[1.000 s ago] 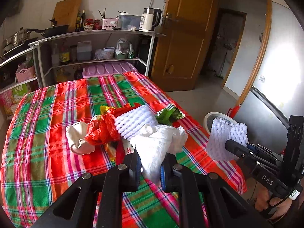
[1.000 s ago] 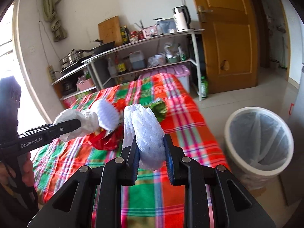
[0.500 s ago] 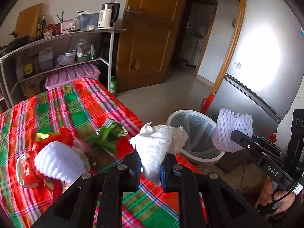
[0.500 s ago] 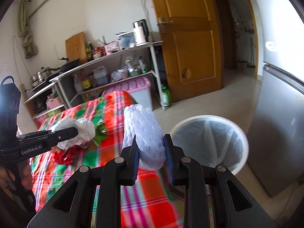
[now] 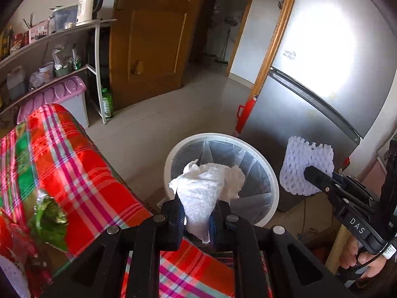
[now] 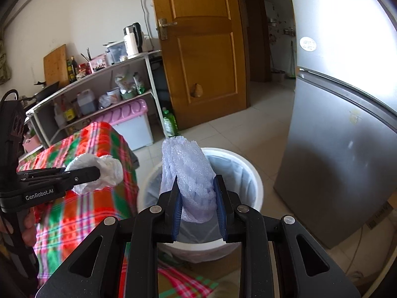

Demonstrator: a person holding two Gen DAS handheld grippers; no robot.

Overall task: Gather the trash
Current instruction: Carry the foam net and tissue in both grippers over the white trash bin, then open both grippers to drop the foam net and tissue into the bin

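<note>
My left gripper [image 5: 196,219] is shut on a crumpled white paper towel [image 5: 208,186] and holds it in front of the white trash bin [image 5: 270,173] on the floor. The towel also shows in the right wrist view [image 6: 104,171]. My right gripper [image 6: 198,203] is shut on a white foam fruit net [image 6: 188,173] held over the bin [image 6: 255,181]. The net also shows at the right of the left wrist view [image 5: 305,164]. A green wrapper [image 5: 49,216] and red wrapper [image 5: 15,243] lie on the plaid table.
The plaid-covered table [image 5: 74,164] is at the left, its edge beside the bin. A silver fridge [image 5: 310,99] stands right of the bin. A shelf rack [image 6: 99,94], a pink-lidded box [image 6: 129,121] and a wooden door [image 6: 203,49] are behind.
Both grippers have swung right, away from the table, carrying the paper towel and the foam net to the trash bin. Both stay shut on their loads.
</note>
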